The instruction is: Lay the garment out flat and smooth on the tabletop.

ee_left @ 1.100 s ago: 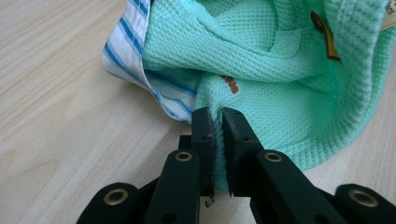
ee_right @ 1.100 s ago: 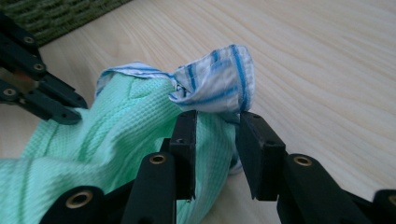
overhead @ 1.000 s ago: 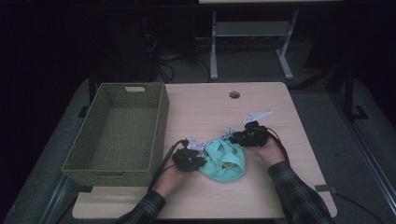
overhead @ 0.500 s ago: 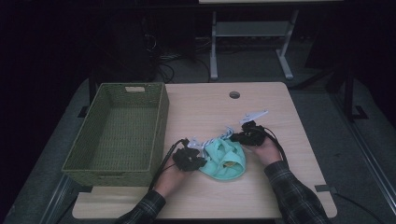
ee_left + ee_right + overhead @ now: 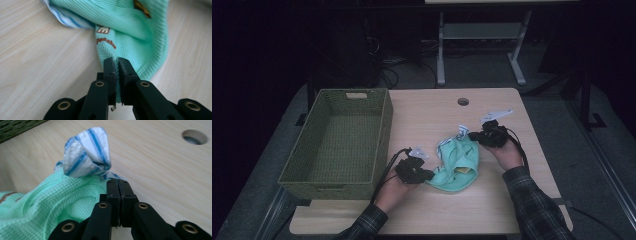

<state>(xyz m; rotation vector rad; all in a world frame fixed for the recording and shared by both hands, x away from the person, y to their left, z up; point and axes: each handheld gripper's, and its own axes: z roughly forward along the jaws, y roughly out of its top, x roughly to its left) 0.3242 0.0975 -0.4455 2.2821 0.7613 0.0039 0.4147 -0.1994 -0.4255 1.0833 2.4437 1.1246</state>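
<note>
From the high view I have the mint-green garment (image 5: 458,167) bunched on the wooden table (image 5: 432,117), right of the woven basket (image 5: 337,145) and between my two hands. The left gripper (image 5: 426,175) bites its near-left edge, close beside the basket's wall; the right gripper (image 5: 472,136) holds the far-right end. There is open board beyond the garment up to the cable hole (image 5: 463,101), and a bare strip along the near edge between my sleeves. The table's right edge lies not far past my right hand.

In the left gripper view, the left gripper (image 5: 117,61) has its jaws pressed together on a fold of the green knit, with the fabric running between the pads. This view picks up brown lettering on the cloth and a blue-striped lining (image 5: 72,21) at the top left, with bare wood on both sides.

In the right gripper view, the right gripper (image 5: 117,182) has just closed, and its jaws are clamped on the garment's edge under a knob of blue-striped cloth (image 5: 86,152). The basket's rim shows in the upper left corner, and the cable hole (image 5: 194,136) is at the upper right.
</note>
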